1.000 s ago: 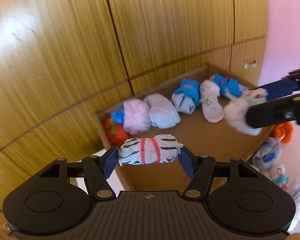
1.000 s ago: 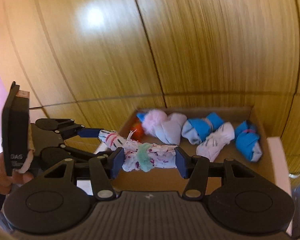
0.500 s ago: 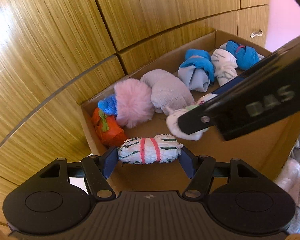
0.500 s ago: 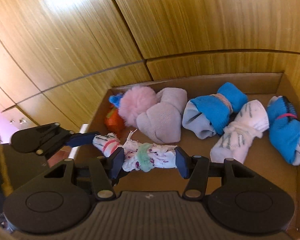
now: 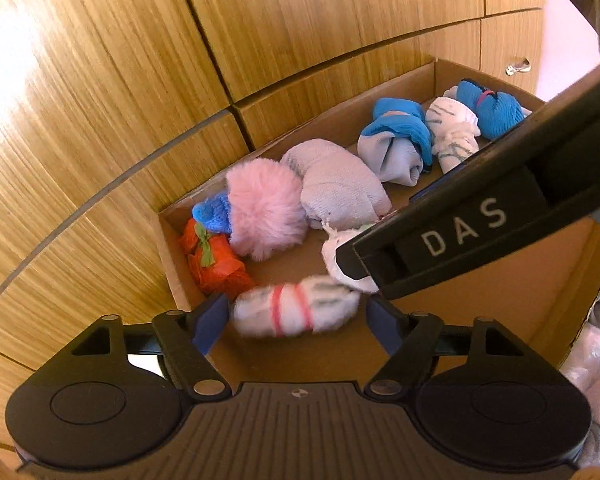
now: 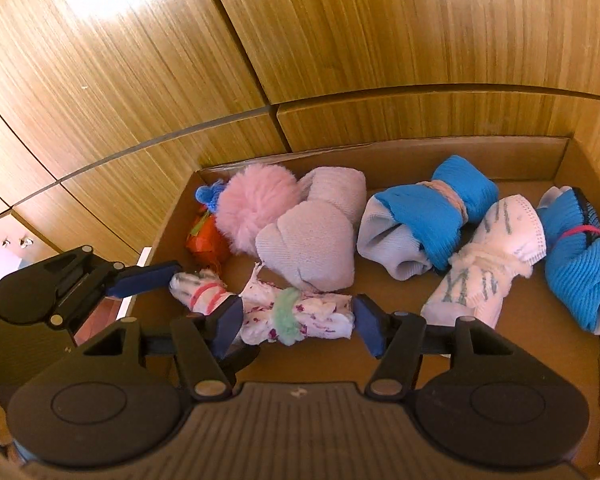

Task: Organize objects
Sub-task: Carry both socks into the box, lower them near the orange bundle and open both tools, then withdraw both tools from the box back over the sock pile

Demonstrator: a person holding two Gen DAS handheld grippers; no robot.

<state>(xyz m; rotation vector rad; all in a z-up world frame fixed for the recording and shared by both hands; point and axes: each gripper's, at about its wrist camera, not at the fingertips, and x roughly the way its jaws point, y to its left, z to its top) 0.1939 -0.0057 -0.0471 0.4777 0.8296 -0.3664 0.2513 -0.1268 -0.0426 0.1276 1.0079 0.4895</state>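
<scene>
A cardboard box (image 5: 172, 256) (image 6: 556, 160) holds several rolled sock bundles. My left gripper (image 5: 296, 320) has opened; the white sock roll with pink bands (image 5: 294, 312) (image 6: 198, 292) sits blurred between its fingers, apart from the pads, at the box's front left. My right gripper (image 6: 296, 318) is shut on a white floral sock roll with a green band (image 6: 292, 314), low over the box floor just right of the left gripper. The right gripper's black body crosses the left wrist view.
In the box lie an orange bundle (image 5: 212, 260), a fluffy pink one (image 6: 256, 208), a lilac one (image 6: 312, 232), blue-and-grey ones (image 6: 424, 220) (image 6: 580, 268) and a white striped one (image 6: 484, 268). Wooden cabinet doors (image 6: 340, 40) rise behind. More socks (image 5: 592, 360) lie outside right.
Both grippers moved down into the box. The left gripper's fingers spread and let go of the pink-banded roll, which is dropping. The right gripper still holds its roll.
</scene>
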